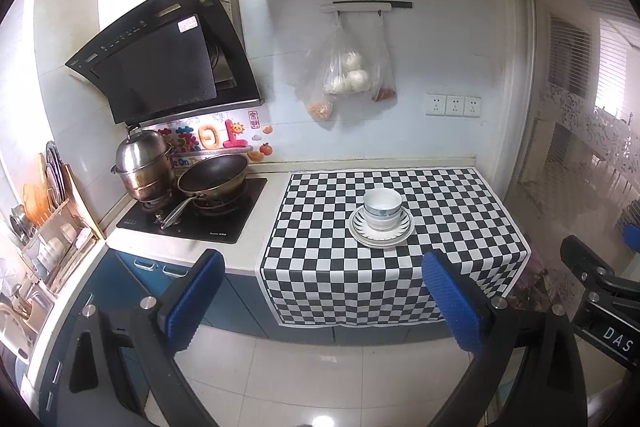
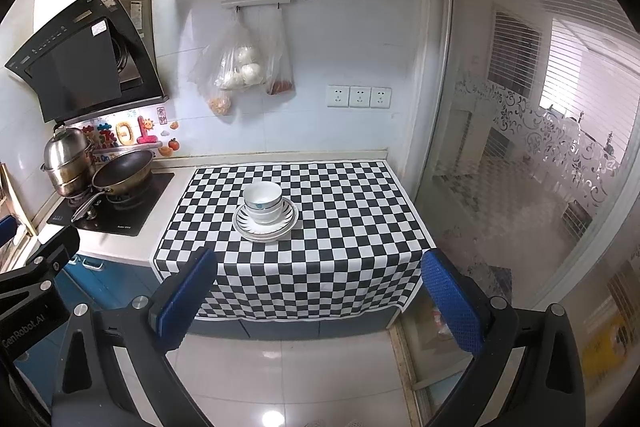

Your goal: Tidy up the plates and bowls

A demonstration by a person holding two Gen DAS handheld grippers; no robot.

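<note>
I count two bowls (image 1: 382,207) nested on two stacked plates (image 1: 381,233); my left tongs (image 1: 322,291) and right tongs (image 2: 320,291) gape apart, empty.

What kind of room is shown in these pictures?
Most likely a home kitchen: a gas stove with a wok under a range hood, and stacked bowls on plates on the counter.

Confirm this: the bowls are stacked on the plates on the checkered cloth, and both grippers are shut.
Wrong on the grippers: each wrist view shows its gripper open, left gripper and right gripper. The bowls do sit stacked on the plates on the checkered cloth.
</note>
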